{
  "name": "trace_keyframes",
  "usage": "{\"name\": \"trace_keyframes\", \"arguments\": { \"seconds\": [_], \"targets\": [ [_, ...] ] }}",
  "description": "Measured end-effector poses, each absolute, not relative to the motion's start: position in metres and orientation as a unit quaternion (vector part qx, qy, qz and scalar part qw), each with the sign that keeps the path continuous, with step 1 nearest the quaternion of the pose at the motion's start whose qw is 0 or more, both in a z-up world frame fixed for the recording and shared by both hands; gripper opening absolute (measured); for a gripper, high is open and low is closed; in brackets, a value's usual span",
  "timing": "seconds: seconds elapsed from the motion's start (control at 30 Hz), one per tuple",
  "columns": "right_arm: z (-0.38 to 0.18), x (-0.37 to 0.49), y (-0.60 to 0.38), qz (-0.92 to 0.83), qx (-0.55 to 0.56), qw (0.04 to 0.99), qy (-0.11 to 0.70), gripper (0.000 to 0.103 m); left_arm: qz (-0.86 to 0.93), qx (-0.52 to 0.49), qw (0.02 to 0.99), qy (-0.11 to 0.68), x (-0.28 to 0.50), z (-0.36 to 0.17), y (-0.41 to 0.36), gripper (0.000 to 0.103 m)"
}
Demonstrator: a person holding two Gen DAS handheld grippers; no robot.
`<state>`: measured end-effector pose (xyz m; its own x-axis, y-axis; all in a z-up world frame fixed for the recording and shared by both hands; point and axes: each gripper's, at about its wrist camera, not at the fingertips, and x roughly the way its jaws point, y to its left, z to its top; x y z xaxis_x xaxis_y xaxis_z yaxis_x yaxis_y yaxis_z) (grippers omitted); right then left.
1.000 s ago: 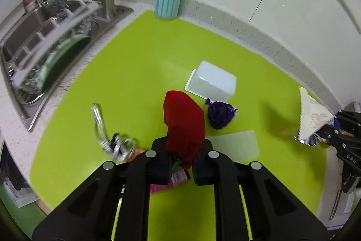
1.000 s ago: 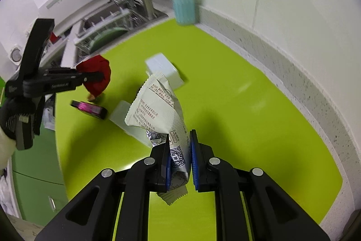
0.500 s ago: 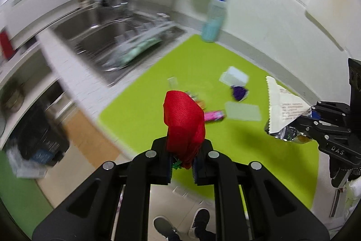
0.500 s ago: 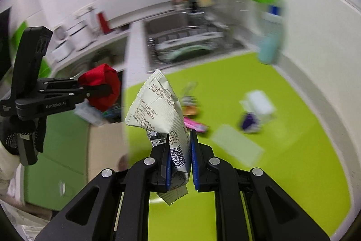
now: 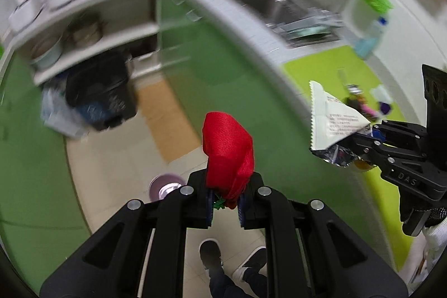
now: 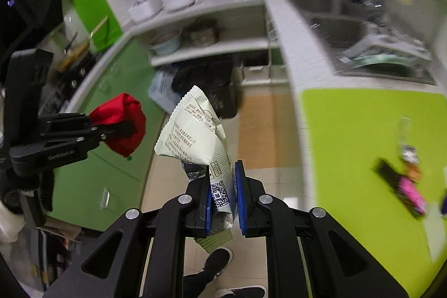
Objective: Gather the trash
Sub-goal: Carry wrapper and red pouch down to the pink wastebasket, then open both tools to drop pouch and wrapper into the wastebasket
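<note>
- The left tongs (image 5: 225,205) were clamped tight on a crumpled red wrapper (image 5: 227,151), gripped at its lower end so the bulk stood up clear of the fingers.
- The right tongs (image 6: 222,198) were pinched nearly closed on a pale printed sachet (image 6: 195,136), held by its bottom seam, the rest fanning upward.
- Both pieces hung in the air over the floor (image 5: 123,158), off the green desk (image 6: 349,147), likely carried toward a bin.
- A dark bin-like container (image 5: 100,91) sat by the shelves, blurred; I judged it the likely drop point.
- More litter, including a pink wrapper (image 6: 409,193), lay on the desk, so collection looked unfinished.
</note>
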<state>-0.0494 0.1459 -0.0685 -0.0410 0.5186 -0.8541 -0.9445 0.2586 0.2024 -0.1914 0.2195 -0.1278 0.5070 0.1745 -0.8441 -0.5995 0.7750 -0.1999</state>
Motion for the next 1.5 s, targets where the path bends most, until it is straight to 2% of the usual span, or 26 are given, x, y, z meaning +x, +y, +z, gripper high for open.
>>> {"name": "trace_keyframes", "arguments": {
  "seconds": [0.2,0.43,0.6,0.7,0.77,0.8,0.83,0.9,0.93,1.03,1.3,1.5],
  "targets": [
    [-0.176,-0.066,0.203,0.549,-0.274,0.621,0.488,0.014,0.251,-0.293,0.800,0.460,-0.213,-0.235,0.272,0.012],
    [-0.311,-0.072,0.229,0.524,-0.297,0.603,0.522,0.014,0.249,-0.339,0.764,0.489,-0.216,-0.418,0.326,0.012],
    [-0.386,-0.072,0.237,0.514,-0.306,0.592,0.540,0.014,0.252,-0.362,0.744,0.502,-0.213,-0.518,0.348,0.013],
    [-0.417,-0.068,0.240,0.508,-0.310,0.589,0.547,0.014,0.255,-0.370,0.737,0.505,-0.212,-0.561,0.360,0.019],
    [-0.431,-0.067,0.239,0.505,-0.315,0.588,0.548,0.014,0.259,-0.372,0.732,0.508,-0.213,-0.585,0.364,0.028],
    [-0.439,-0.067,0.240,0.504,-0.317,0.587,0.549,0.014,0.262,-0.372,0.731,0.509,-0.215,-0.592,0.366,0.042],
    [-0.445,-0.067,0.241,0.503,-0.318,0.586,0.551,0.014,0.267,-0.371,0.730,0.508,-0.216,-0.598,0.367,0.062],
    [-0.457,-0.068,0.246,0.502,-0.321,0.583,0.553,0.014,0.273,-0.376,0.728,0.504,-0.222,-0.608,0.371,0.087],
    [-0.462,-0.069,0.248,0.502,-0.322,0.582,0.553,0.014,0.274,-0.378,0.727,0.503,-0.224,-0.611,0.372,0.093],
    [-0.470,-0.075,0.253,0.503,-0.324,0.575,0.557,0.014,0.287,-0.376,0.723,0.503,-0.230,-0.616,0.376,0.100],
    [-0.491,-0.104,0.278,0.527,-0.334,0.544,0.561,0.014,0.319,-0.397,0.722,0.469,-0.277,-0.585,0.387,0.100],
    [-0.533,-0.132,0.305,0.545,-0.345,0.515,0.564,0.014,0.331,-0.405,0.723,0.451,-0.311,-0.570,0.384,0.100]
  ]
}}
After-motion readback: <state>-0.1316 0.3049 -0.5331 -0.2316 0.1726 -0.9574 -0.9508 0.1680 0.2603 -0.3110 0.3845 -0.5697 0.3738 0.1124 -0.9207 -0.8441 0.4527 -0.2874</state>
